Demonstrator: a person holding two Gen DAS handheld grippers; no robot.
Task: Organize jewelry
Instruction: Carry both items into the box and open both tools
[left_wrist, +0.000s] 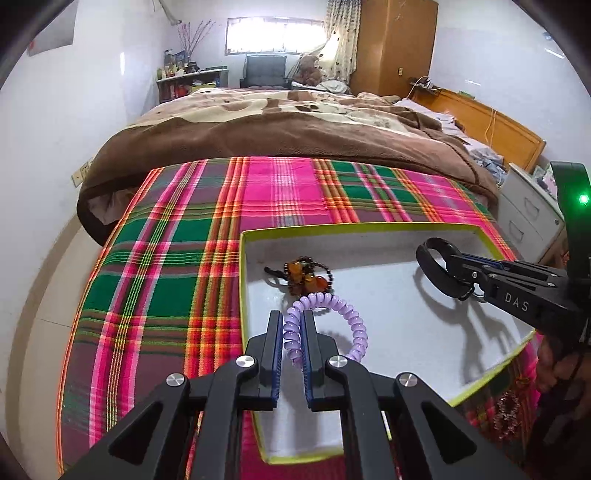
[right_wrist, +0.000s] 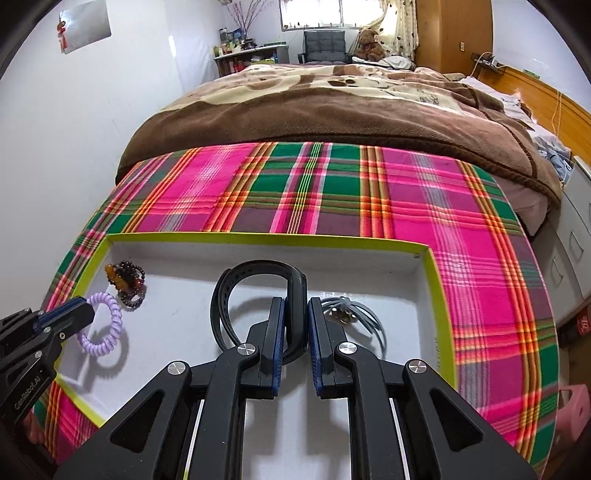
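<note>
Holding lilac coil bracelet (left_wrist: 325, 314) | left gripper (left_wrist: 293, 325) pinches | right gripper (right_wrist: 296, 314) clamps black band (right_wrist: 255, 295)

Plaid tablecloth (left_wrist: 166, 258): woven cloth, matt, pink and green. Shallow box (left_wrist: 369, 295): matt white card inside, yellow-green rim. Coil hair tie (left_wrist: 343, 306): glossy lilac plastic. Black wristband (right_wrist: 229, 295): smooth, rubbery, dull sheen. Bead bracelet (right_wrist: 125, 282): polished, amber and dark beads. Blanket (left_wrist: 280, 129): brown, fleecy.

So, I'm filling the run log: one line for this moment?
left gripper: shut on purple coil bracelet | right gripper: shut on black wristband | both over tray
</note>
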